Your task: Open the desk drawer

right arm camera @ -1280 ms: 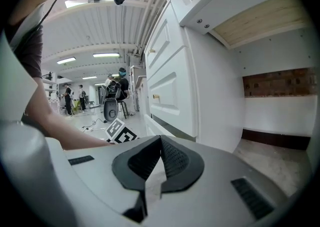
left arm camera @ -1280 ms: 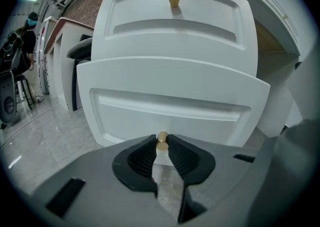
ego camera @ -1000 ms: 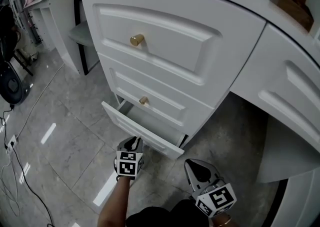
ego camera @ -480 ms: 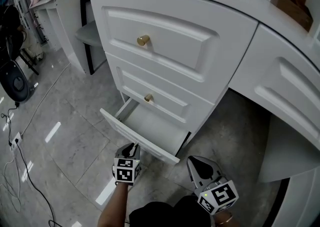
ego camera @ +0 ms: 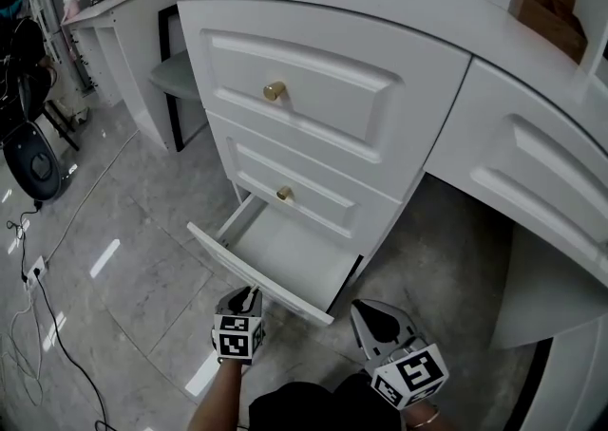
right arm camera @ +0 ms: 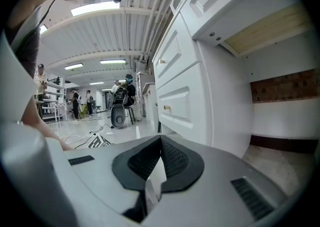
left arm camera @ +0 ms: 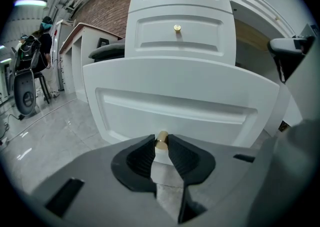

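Left gripper view: the small brass knob (left arm camera: 161, 139) sits right between the jaws, which are closed on it from either side, and the white front panel of the bottom drawer (left arm camera: 180, 101) fills the view behind it, running crosswise to the line the jaws point along. So the task's thing lies dead ahead of the left gripper (left arm camera: 161, 143), and the drawer's travel runs straight back along that gripper's own axis.

From the head view, this bottom drawer (ego camera: 256, 272) stands partly out of the desk (ego camera: 399, 2), slid toward the lower left over the tiled floor (ego camera: 123, 230), its white inside bare. The left gripper (ego camera: 249, 296) is just outside the middle of the front panel, on the line of the runners. The two drawers above, each with its own brass knob, are closed.

The right gripper (ego camera: 372, 317) hangs off the drawer's right corner, apart from it; in the right gripper view its jaws (right arm camera: 160, 143) are pressed together with nothing between them.

I judge any further pull belongs to the left hand, drawn straight away from the desk, since a sideways drag could bind the drawer or slip the small knob. Whether it has more travel left I cannot tell.
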A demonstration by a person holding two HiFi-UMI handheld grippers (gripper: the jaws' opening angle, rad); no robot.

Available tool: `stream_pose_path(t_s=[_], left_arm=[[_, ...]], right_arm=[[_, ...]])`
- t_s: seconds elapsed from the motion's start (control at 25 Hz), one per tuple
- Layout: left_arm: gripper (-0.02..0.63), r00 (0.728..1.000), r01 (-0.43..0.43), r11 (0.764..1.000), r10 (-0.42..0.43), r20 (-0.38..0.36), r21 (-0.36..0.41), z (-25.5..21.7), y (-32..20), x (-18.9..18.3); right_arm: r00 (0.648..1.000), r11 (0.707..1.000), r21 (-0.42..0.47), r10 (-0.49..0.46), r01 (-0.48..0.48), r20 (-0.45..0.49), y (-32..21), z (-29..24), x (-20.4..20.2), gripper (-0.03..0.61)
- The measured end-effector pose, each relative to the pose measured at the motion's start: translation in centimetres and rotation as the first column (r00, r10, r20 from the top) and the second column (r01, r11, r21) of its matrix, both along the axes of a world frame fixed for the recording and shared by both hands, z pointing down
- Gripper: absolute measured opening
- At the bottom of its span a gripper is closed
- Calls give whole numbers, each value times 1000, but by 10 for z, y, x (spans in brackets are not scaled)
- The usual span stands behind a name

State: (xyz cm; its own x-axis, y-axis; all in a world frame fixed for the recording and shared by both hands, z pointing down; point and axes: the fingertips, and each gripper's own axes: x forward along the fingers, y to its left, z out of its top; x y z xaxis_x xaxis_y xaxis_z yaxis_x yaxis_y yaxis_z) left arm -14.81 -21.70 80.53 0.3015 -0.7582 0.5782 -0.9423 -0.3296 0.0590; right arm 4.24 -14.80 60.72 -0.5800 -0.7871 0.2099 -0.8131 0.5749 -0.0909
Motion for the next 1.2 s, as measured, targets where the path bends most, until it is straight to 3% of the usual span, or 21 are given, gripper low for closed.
stream_pose_path(t_s=[0.4,0.64,0.96,1.2], left_arm=[[78,998,63,998,-62,16,-21,-2,22,-14],[78,997,76,997,-76,-8,-34,-8,67,-22],[78,997,73,994,-72,-9,86,-75,88,-27],[52,997,80,973,-74,-34,218,-146,77,-20]], right_arm=[[1000,1000,-7,5,-5,30,5,-2,1,5],[999,1000,-4,-2,3,49,6,-6,2,5],[997,1000,3,20,-20,74,6,-11,8,5],[996,1000,14,26,-27,90,9,-19,7,5]])
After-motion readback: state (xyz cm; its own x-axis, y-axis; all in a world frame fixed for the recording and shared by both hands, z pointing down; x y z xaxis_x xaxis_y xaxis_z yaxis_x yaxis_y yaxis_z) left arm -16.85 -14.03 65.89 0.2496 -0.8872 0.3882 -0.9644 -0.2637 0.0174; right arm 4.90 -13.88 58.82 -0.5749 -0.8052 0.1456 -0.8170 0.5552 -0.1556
